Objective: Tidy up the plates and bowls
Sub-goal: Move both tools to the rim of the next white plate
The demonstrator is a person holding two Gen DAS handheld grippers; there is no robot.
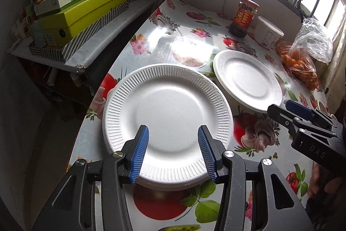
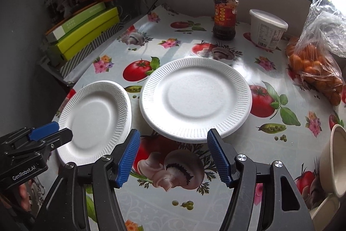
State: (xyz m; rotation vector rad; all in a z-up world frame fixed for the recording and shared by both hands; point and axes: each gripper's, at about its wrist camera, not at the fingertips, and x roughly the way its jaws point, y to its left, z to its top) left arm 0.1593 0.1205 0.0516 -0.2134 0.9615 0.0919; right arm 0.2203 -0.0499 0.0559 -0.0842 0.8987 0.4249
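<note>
1. On the flowered tablecloth (image 2: 216, 205) lie two white paper plates, side by side but apart: the left plate (image 1: 167, 122) near the table's left edge, and the right plate (image 2: 195, 99) toward the middle.
2. Cream bowls (image 2: 334, 160) sit at the far right edge of the right wrist view, partly cut off; how many there are cannot be told.
3. Spread wide and empty, the left gripper (image 1: 173, 152) hovers over the near rim of the left plate, which looks like a stack of at least two.
4. Equally wide and empty, the right gripper (image 2: 174, 157) sits just short of the right plate's near rim, not touching it.
5. The likely step is stacking the single plate onto the left pile. To do it well, drop one finger under the near rim and the other above it, then close gently; the thin ribbed edge will probably crumple if squeezed hard.
6. Lift level and keep clear of the left gripper while crossing over.
7. Mind the jar (image 2: 225, 14), the tub (image 2: 268, 28) and the bag of oranges (image 2: 315, 70) behind; none blocks the path.
</note>
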